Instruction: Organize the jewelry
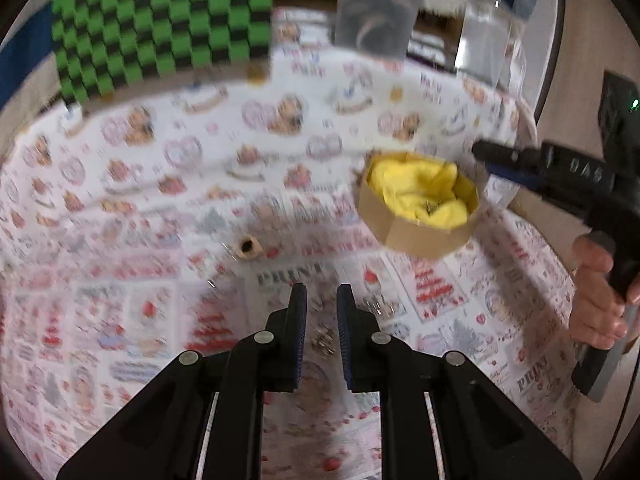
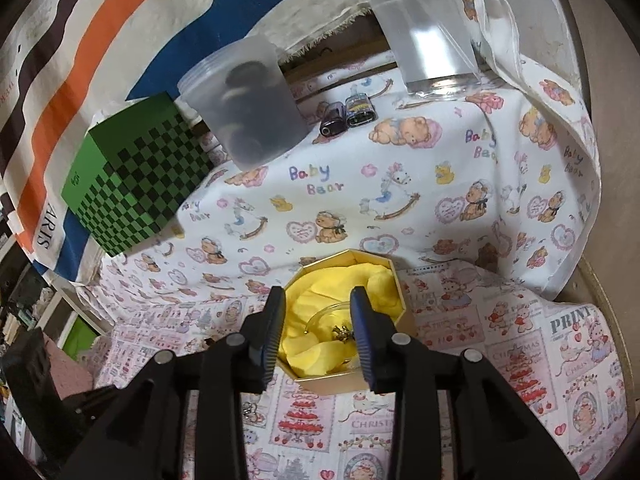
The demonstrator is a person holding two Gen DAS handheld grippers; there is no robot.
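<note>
A gold octagonal box (image 1: 416,236) lined with yellow cloth (image 1: 420,194) sits on the patterned tablecloth; in the right wrist view the box (image 2: 408,316) holds a thin bangle (image 2: 324,312) and a small gold trinket (image 2: 342,334). My right gripper (image 2: 318,322) is open and empty, its fingers straddling the box from above. My left gripper (image 1: 322,312) is open a little, low over small silvery jewelry pieces (image 1: 324,340) lying on the cloth between its fingers. More small pieces (image 1: 380,306) lie just to the right. The left view is blurred.
A green checkered box (image 2: 136,184), a frosted plastic tub (image 2: 248,108), a clear bottle (image 2: 428,40) and two small dark gadgets (image 2: 348,118) stand at the back. A small tan ring-like object (image 1: 248,246) lies left of the gold box. The table edge (image 2: 604,320) curves at right.
</note>
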